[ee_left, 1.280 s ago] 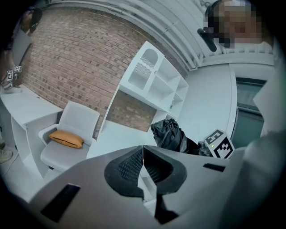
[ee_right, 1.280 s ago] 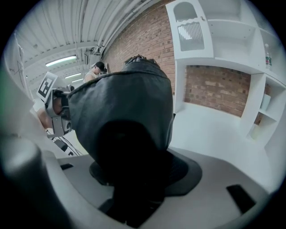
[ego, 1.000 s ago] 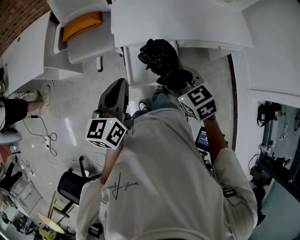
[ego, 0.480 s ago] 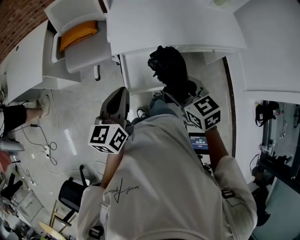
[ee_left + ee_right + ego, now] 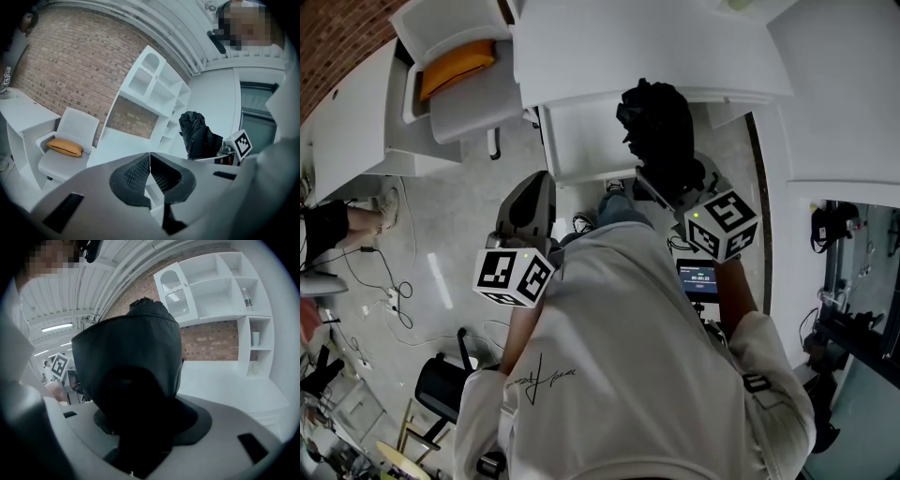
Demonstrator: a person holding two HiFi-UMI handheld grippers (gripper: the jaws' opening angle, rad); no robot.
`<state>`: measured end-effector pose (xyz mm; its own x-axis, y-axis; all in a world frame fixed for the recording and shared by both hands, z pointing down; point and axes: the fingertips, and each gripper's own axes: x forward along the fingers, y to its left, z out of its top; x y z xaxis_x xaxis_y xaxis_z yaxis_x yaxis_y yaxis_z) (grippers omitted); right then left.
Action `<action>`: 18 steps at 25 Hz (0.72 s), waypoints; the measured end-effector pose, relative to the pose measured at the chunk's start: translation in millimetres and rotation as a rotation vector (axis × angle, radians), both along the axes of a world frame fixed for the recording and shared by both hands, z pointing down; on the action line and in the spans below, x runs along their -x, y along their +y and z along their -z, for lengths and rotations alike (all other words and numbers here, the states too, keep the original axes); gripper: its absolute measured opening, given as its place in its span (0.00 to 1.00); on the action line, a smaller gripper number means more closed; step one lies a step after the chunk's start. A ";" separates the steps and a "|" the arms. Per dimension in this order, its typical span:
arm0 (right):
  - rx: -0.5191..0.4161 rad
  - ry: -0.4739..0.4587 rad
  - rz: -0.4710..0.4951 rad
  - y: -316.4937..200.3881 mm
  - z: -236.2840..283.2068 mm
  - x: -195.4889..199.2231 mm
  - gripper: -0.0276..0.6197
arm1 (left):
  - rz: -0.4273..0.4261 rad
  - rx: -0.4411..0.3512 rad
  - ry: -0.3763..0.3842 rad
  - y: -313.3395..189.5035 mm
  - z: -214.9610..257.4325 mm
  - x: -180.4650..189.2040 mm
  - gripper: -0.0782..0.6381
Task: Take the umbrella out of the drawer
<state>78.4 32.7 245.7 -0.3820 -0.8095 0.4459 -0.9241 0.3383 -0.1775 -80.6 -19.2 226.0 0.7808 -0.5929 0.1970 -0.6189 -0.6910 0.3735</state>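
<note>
The umbrella is a folded black bundle, and my right gripper is shut on its lower end, holding it up in front of the white desk. In the right gripper view the umbrella fills the space between the jaws and hides the pads. Below the desk edge a white drawer stands pulled out. My left gripper hovers lower left of the umbrella, shut with nothing in it; in the left gripper view its black pads meet and the umbrella shows beyond them.
A white chair with an orange cushion stands left of the desk. White shelving lines the brick wall. Cables trail on the floor at left, near another person's leg. A small lit screen sits by my right arm.
My right gripper has carried the umbrella to the right and a little further from me, toward the desk edge. The left gripper has barely moved.
</note>
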 end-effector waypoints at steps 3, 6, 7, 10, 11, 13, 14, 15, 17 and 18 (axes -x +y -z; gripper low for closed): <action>-0.018 -0.008 -0.010 0.3 4.3 -2.0 0.41 | 0.010 -0.014 0.006 -1.9 4.0 1.8 0.13; -0.032 -0.019 -0.026 2.3 7.2 -4.3 0.41 | 0.017 -0.021 0.014 -2.9 7.1 2.6 0.13; -0.036 -0.022 -0.032 2.7 8.2 -5.6 0.41 | 0.018 -0.022 0.016 -3.2 8.0 2.3 0.13; -0.047 -0.030 -0.050 3.8 11.0 -10.9 0.41 | 0.016 -0.023 0.022 -2.7 9.9 -0.5 0.13; -0.048 -0.029 -0.057 4.4 11.6 -12.8 0.41 | 0.014 -0.022 0.022 -2.0 9.9 -1.7 0.13; -0.048 -0.025 -0.074 5.0 11.7 -16.6 0.41 | 0.011 -0.023 0.019 -0.7 9.6 -3.5 0.13; -0.045 -0.025 -0.083 5.3 11.2 -18.3 0.41 | 0.011 -0.024 0.016 -0.2 9.5 -4.1 0.13; -0.042 -0.027 -0.089 5.9 10.5 -19.9 0.41 | 0.013 -0.026 0.015 0.2 9.8 -4.3 0.13; -0.038 -0.037 -0.098 7.9 9.7 -22.8 0.41 | 0.019 -0.025 0.021 0.6 10.7 -4.3 0.13; -0.038 -0.041 -0.102 8.9 9.6 -24.1 0.41 | 0.022 -0.024 0.024 0.6 10.8 -4.4 0.13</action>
<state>102.4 41.6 236.1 -0.3143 -0.8609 0.4001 -0.9463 0.2504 -0.2047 -76.2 -18.5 215.2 0.7722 -0.6139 0.1637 -0.6247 -0.6866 0.3720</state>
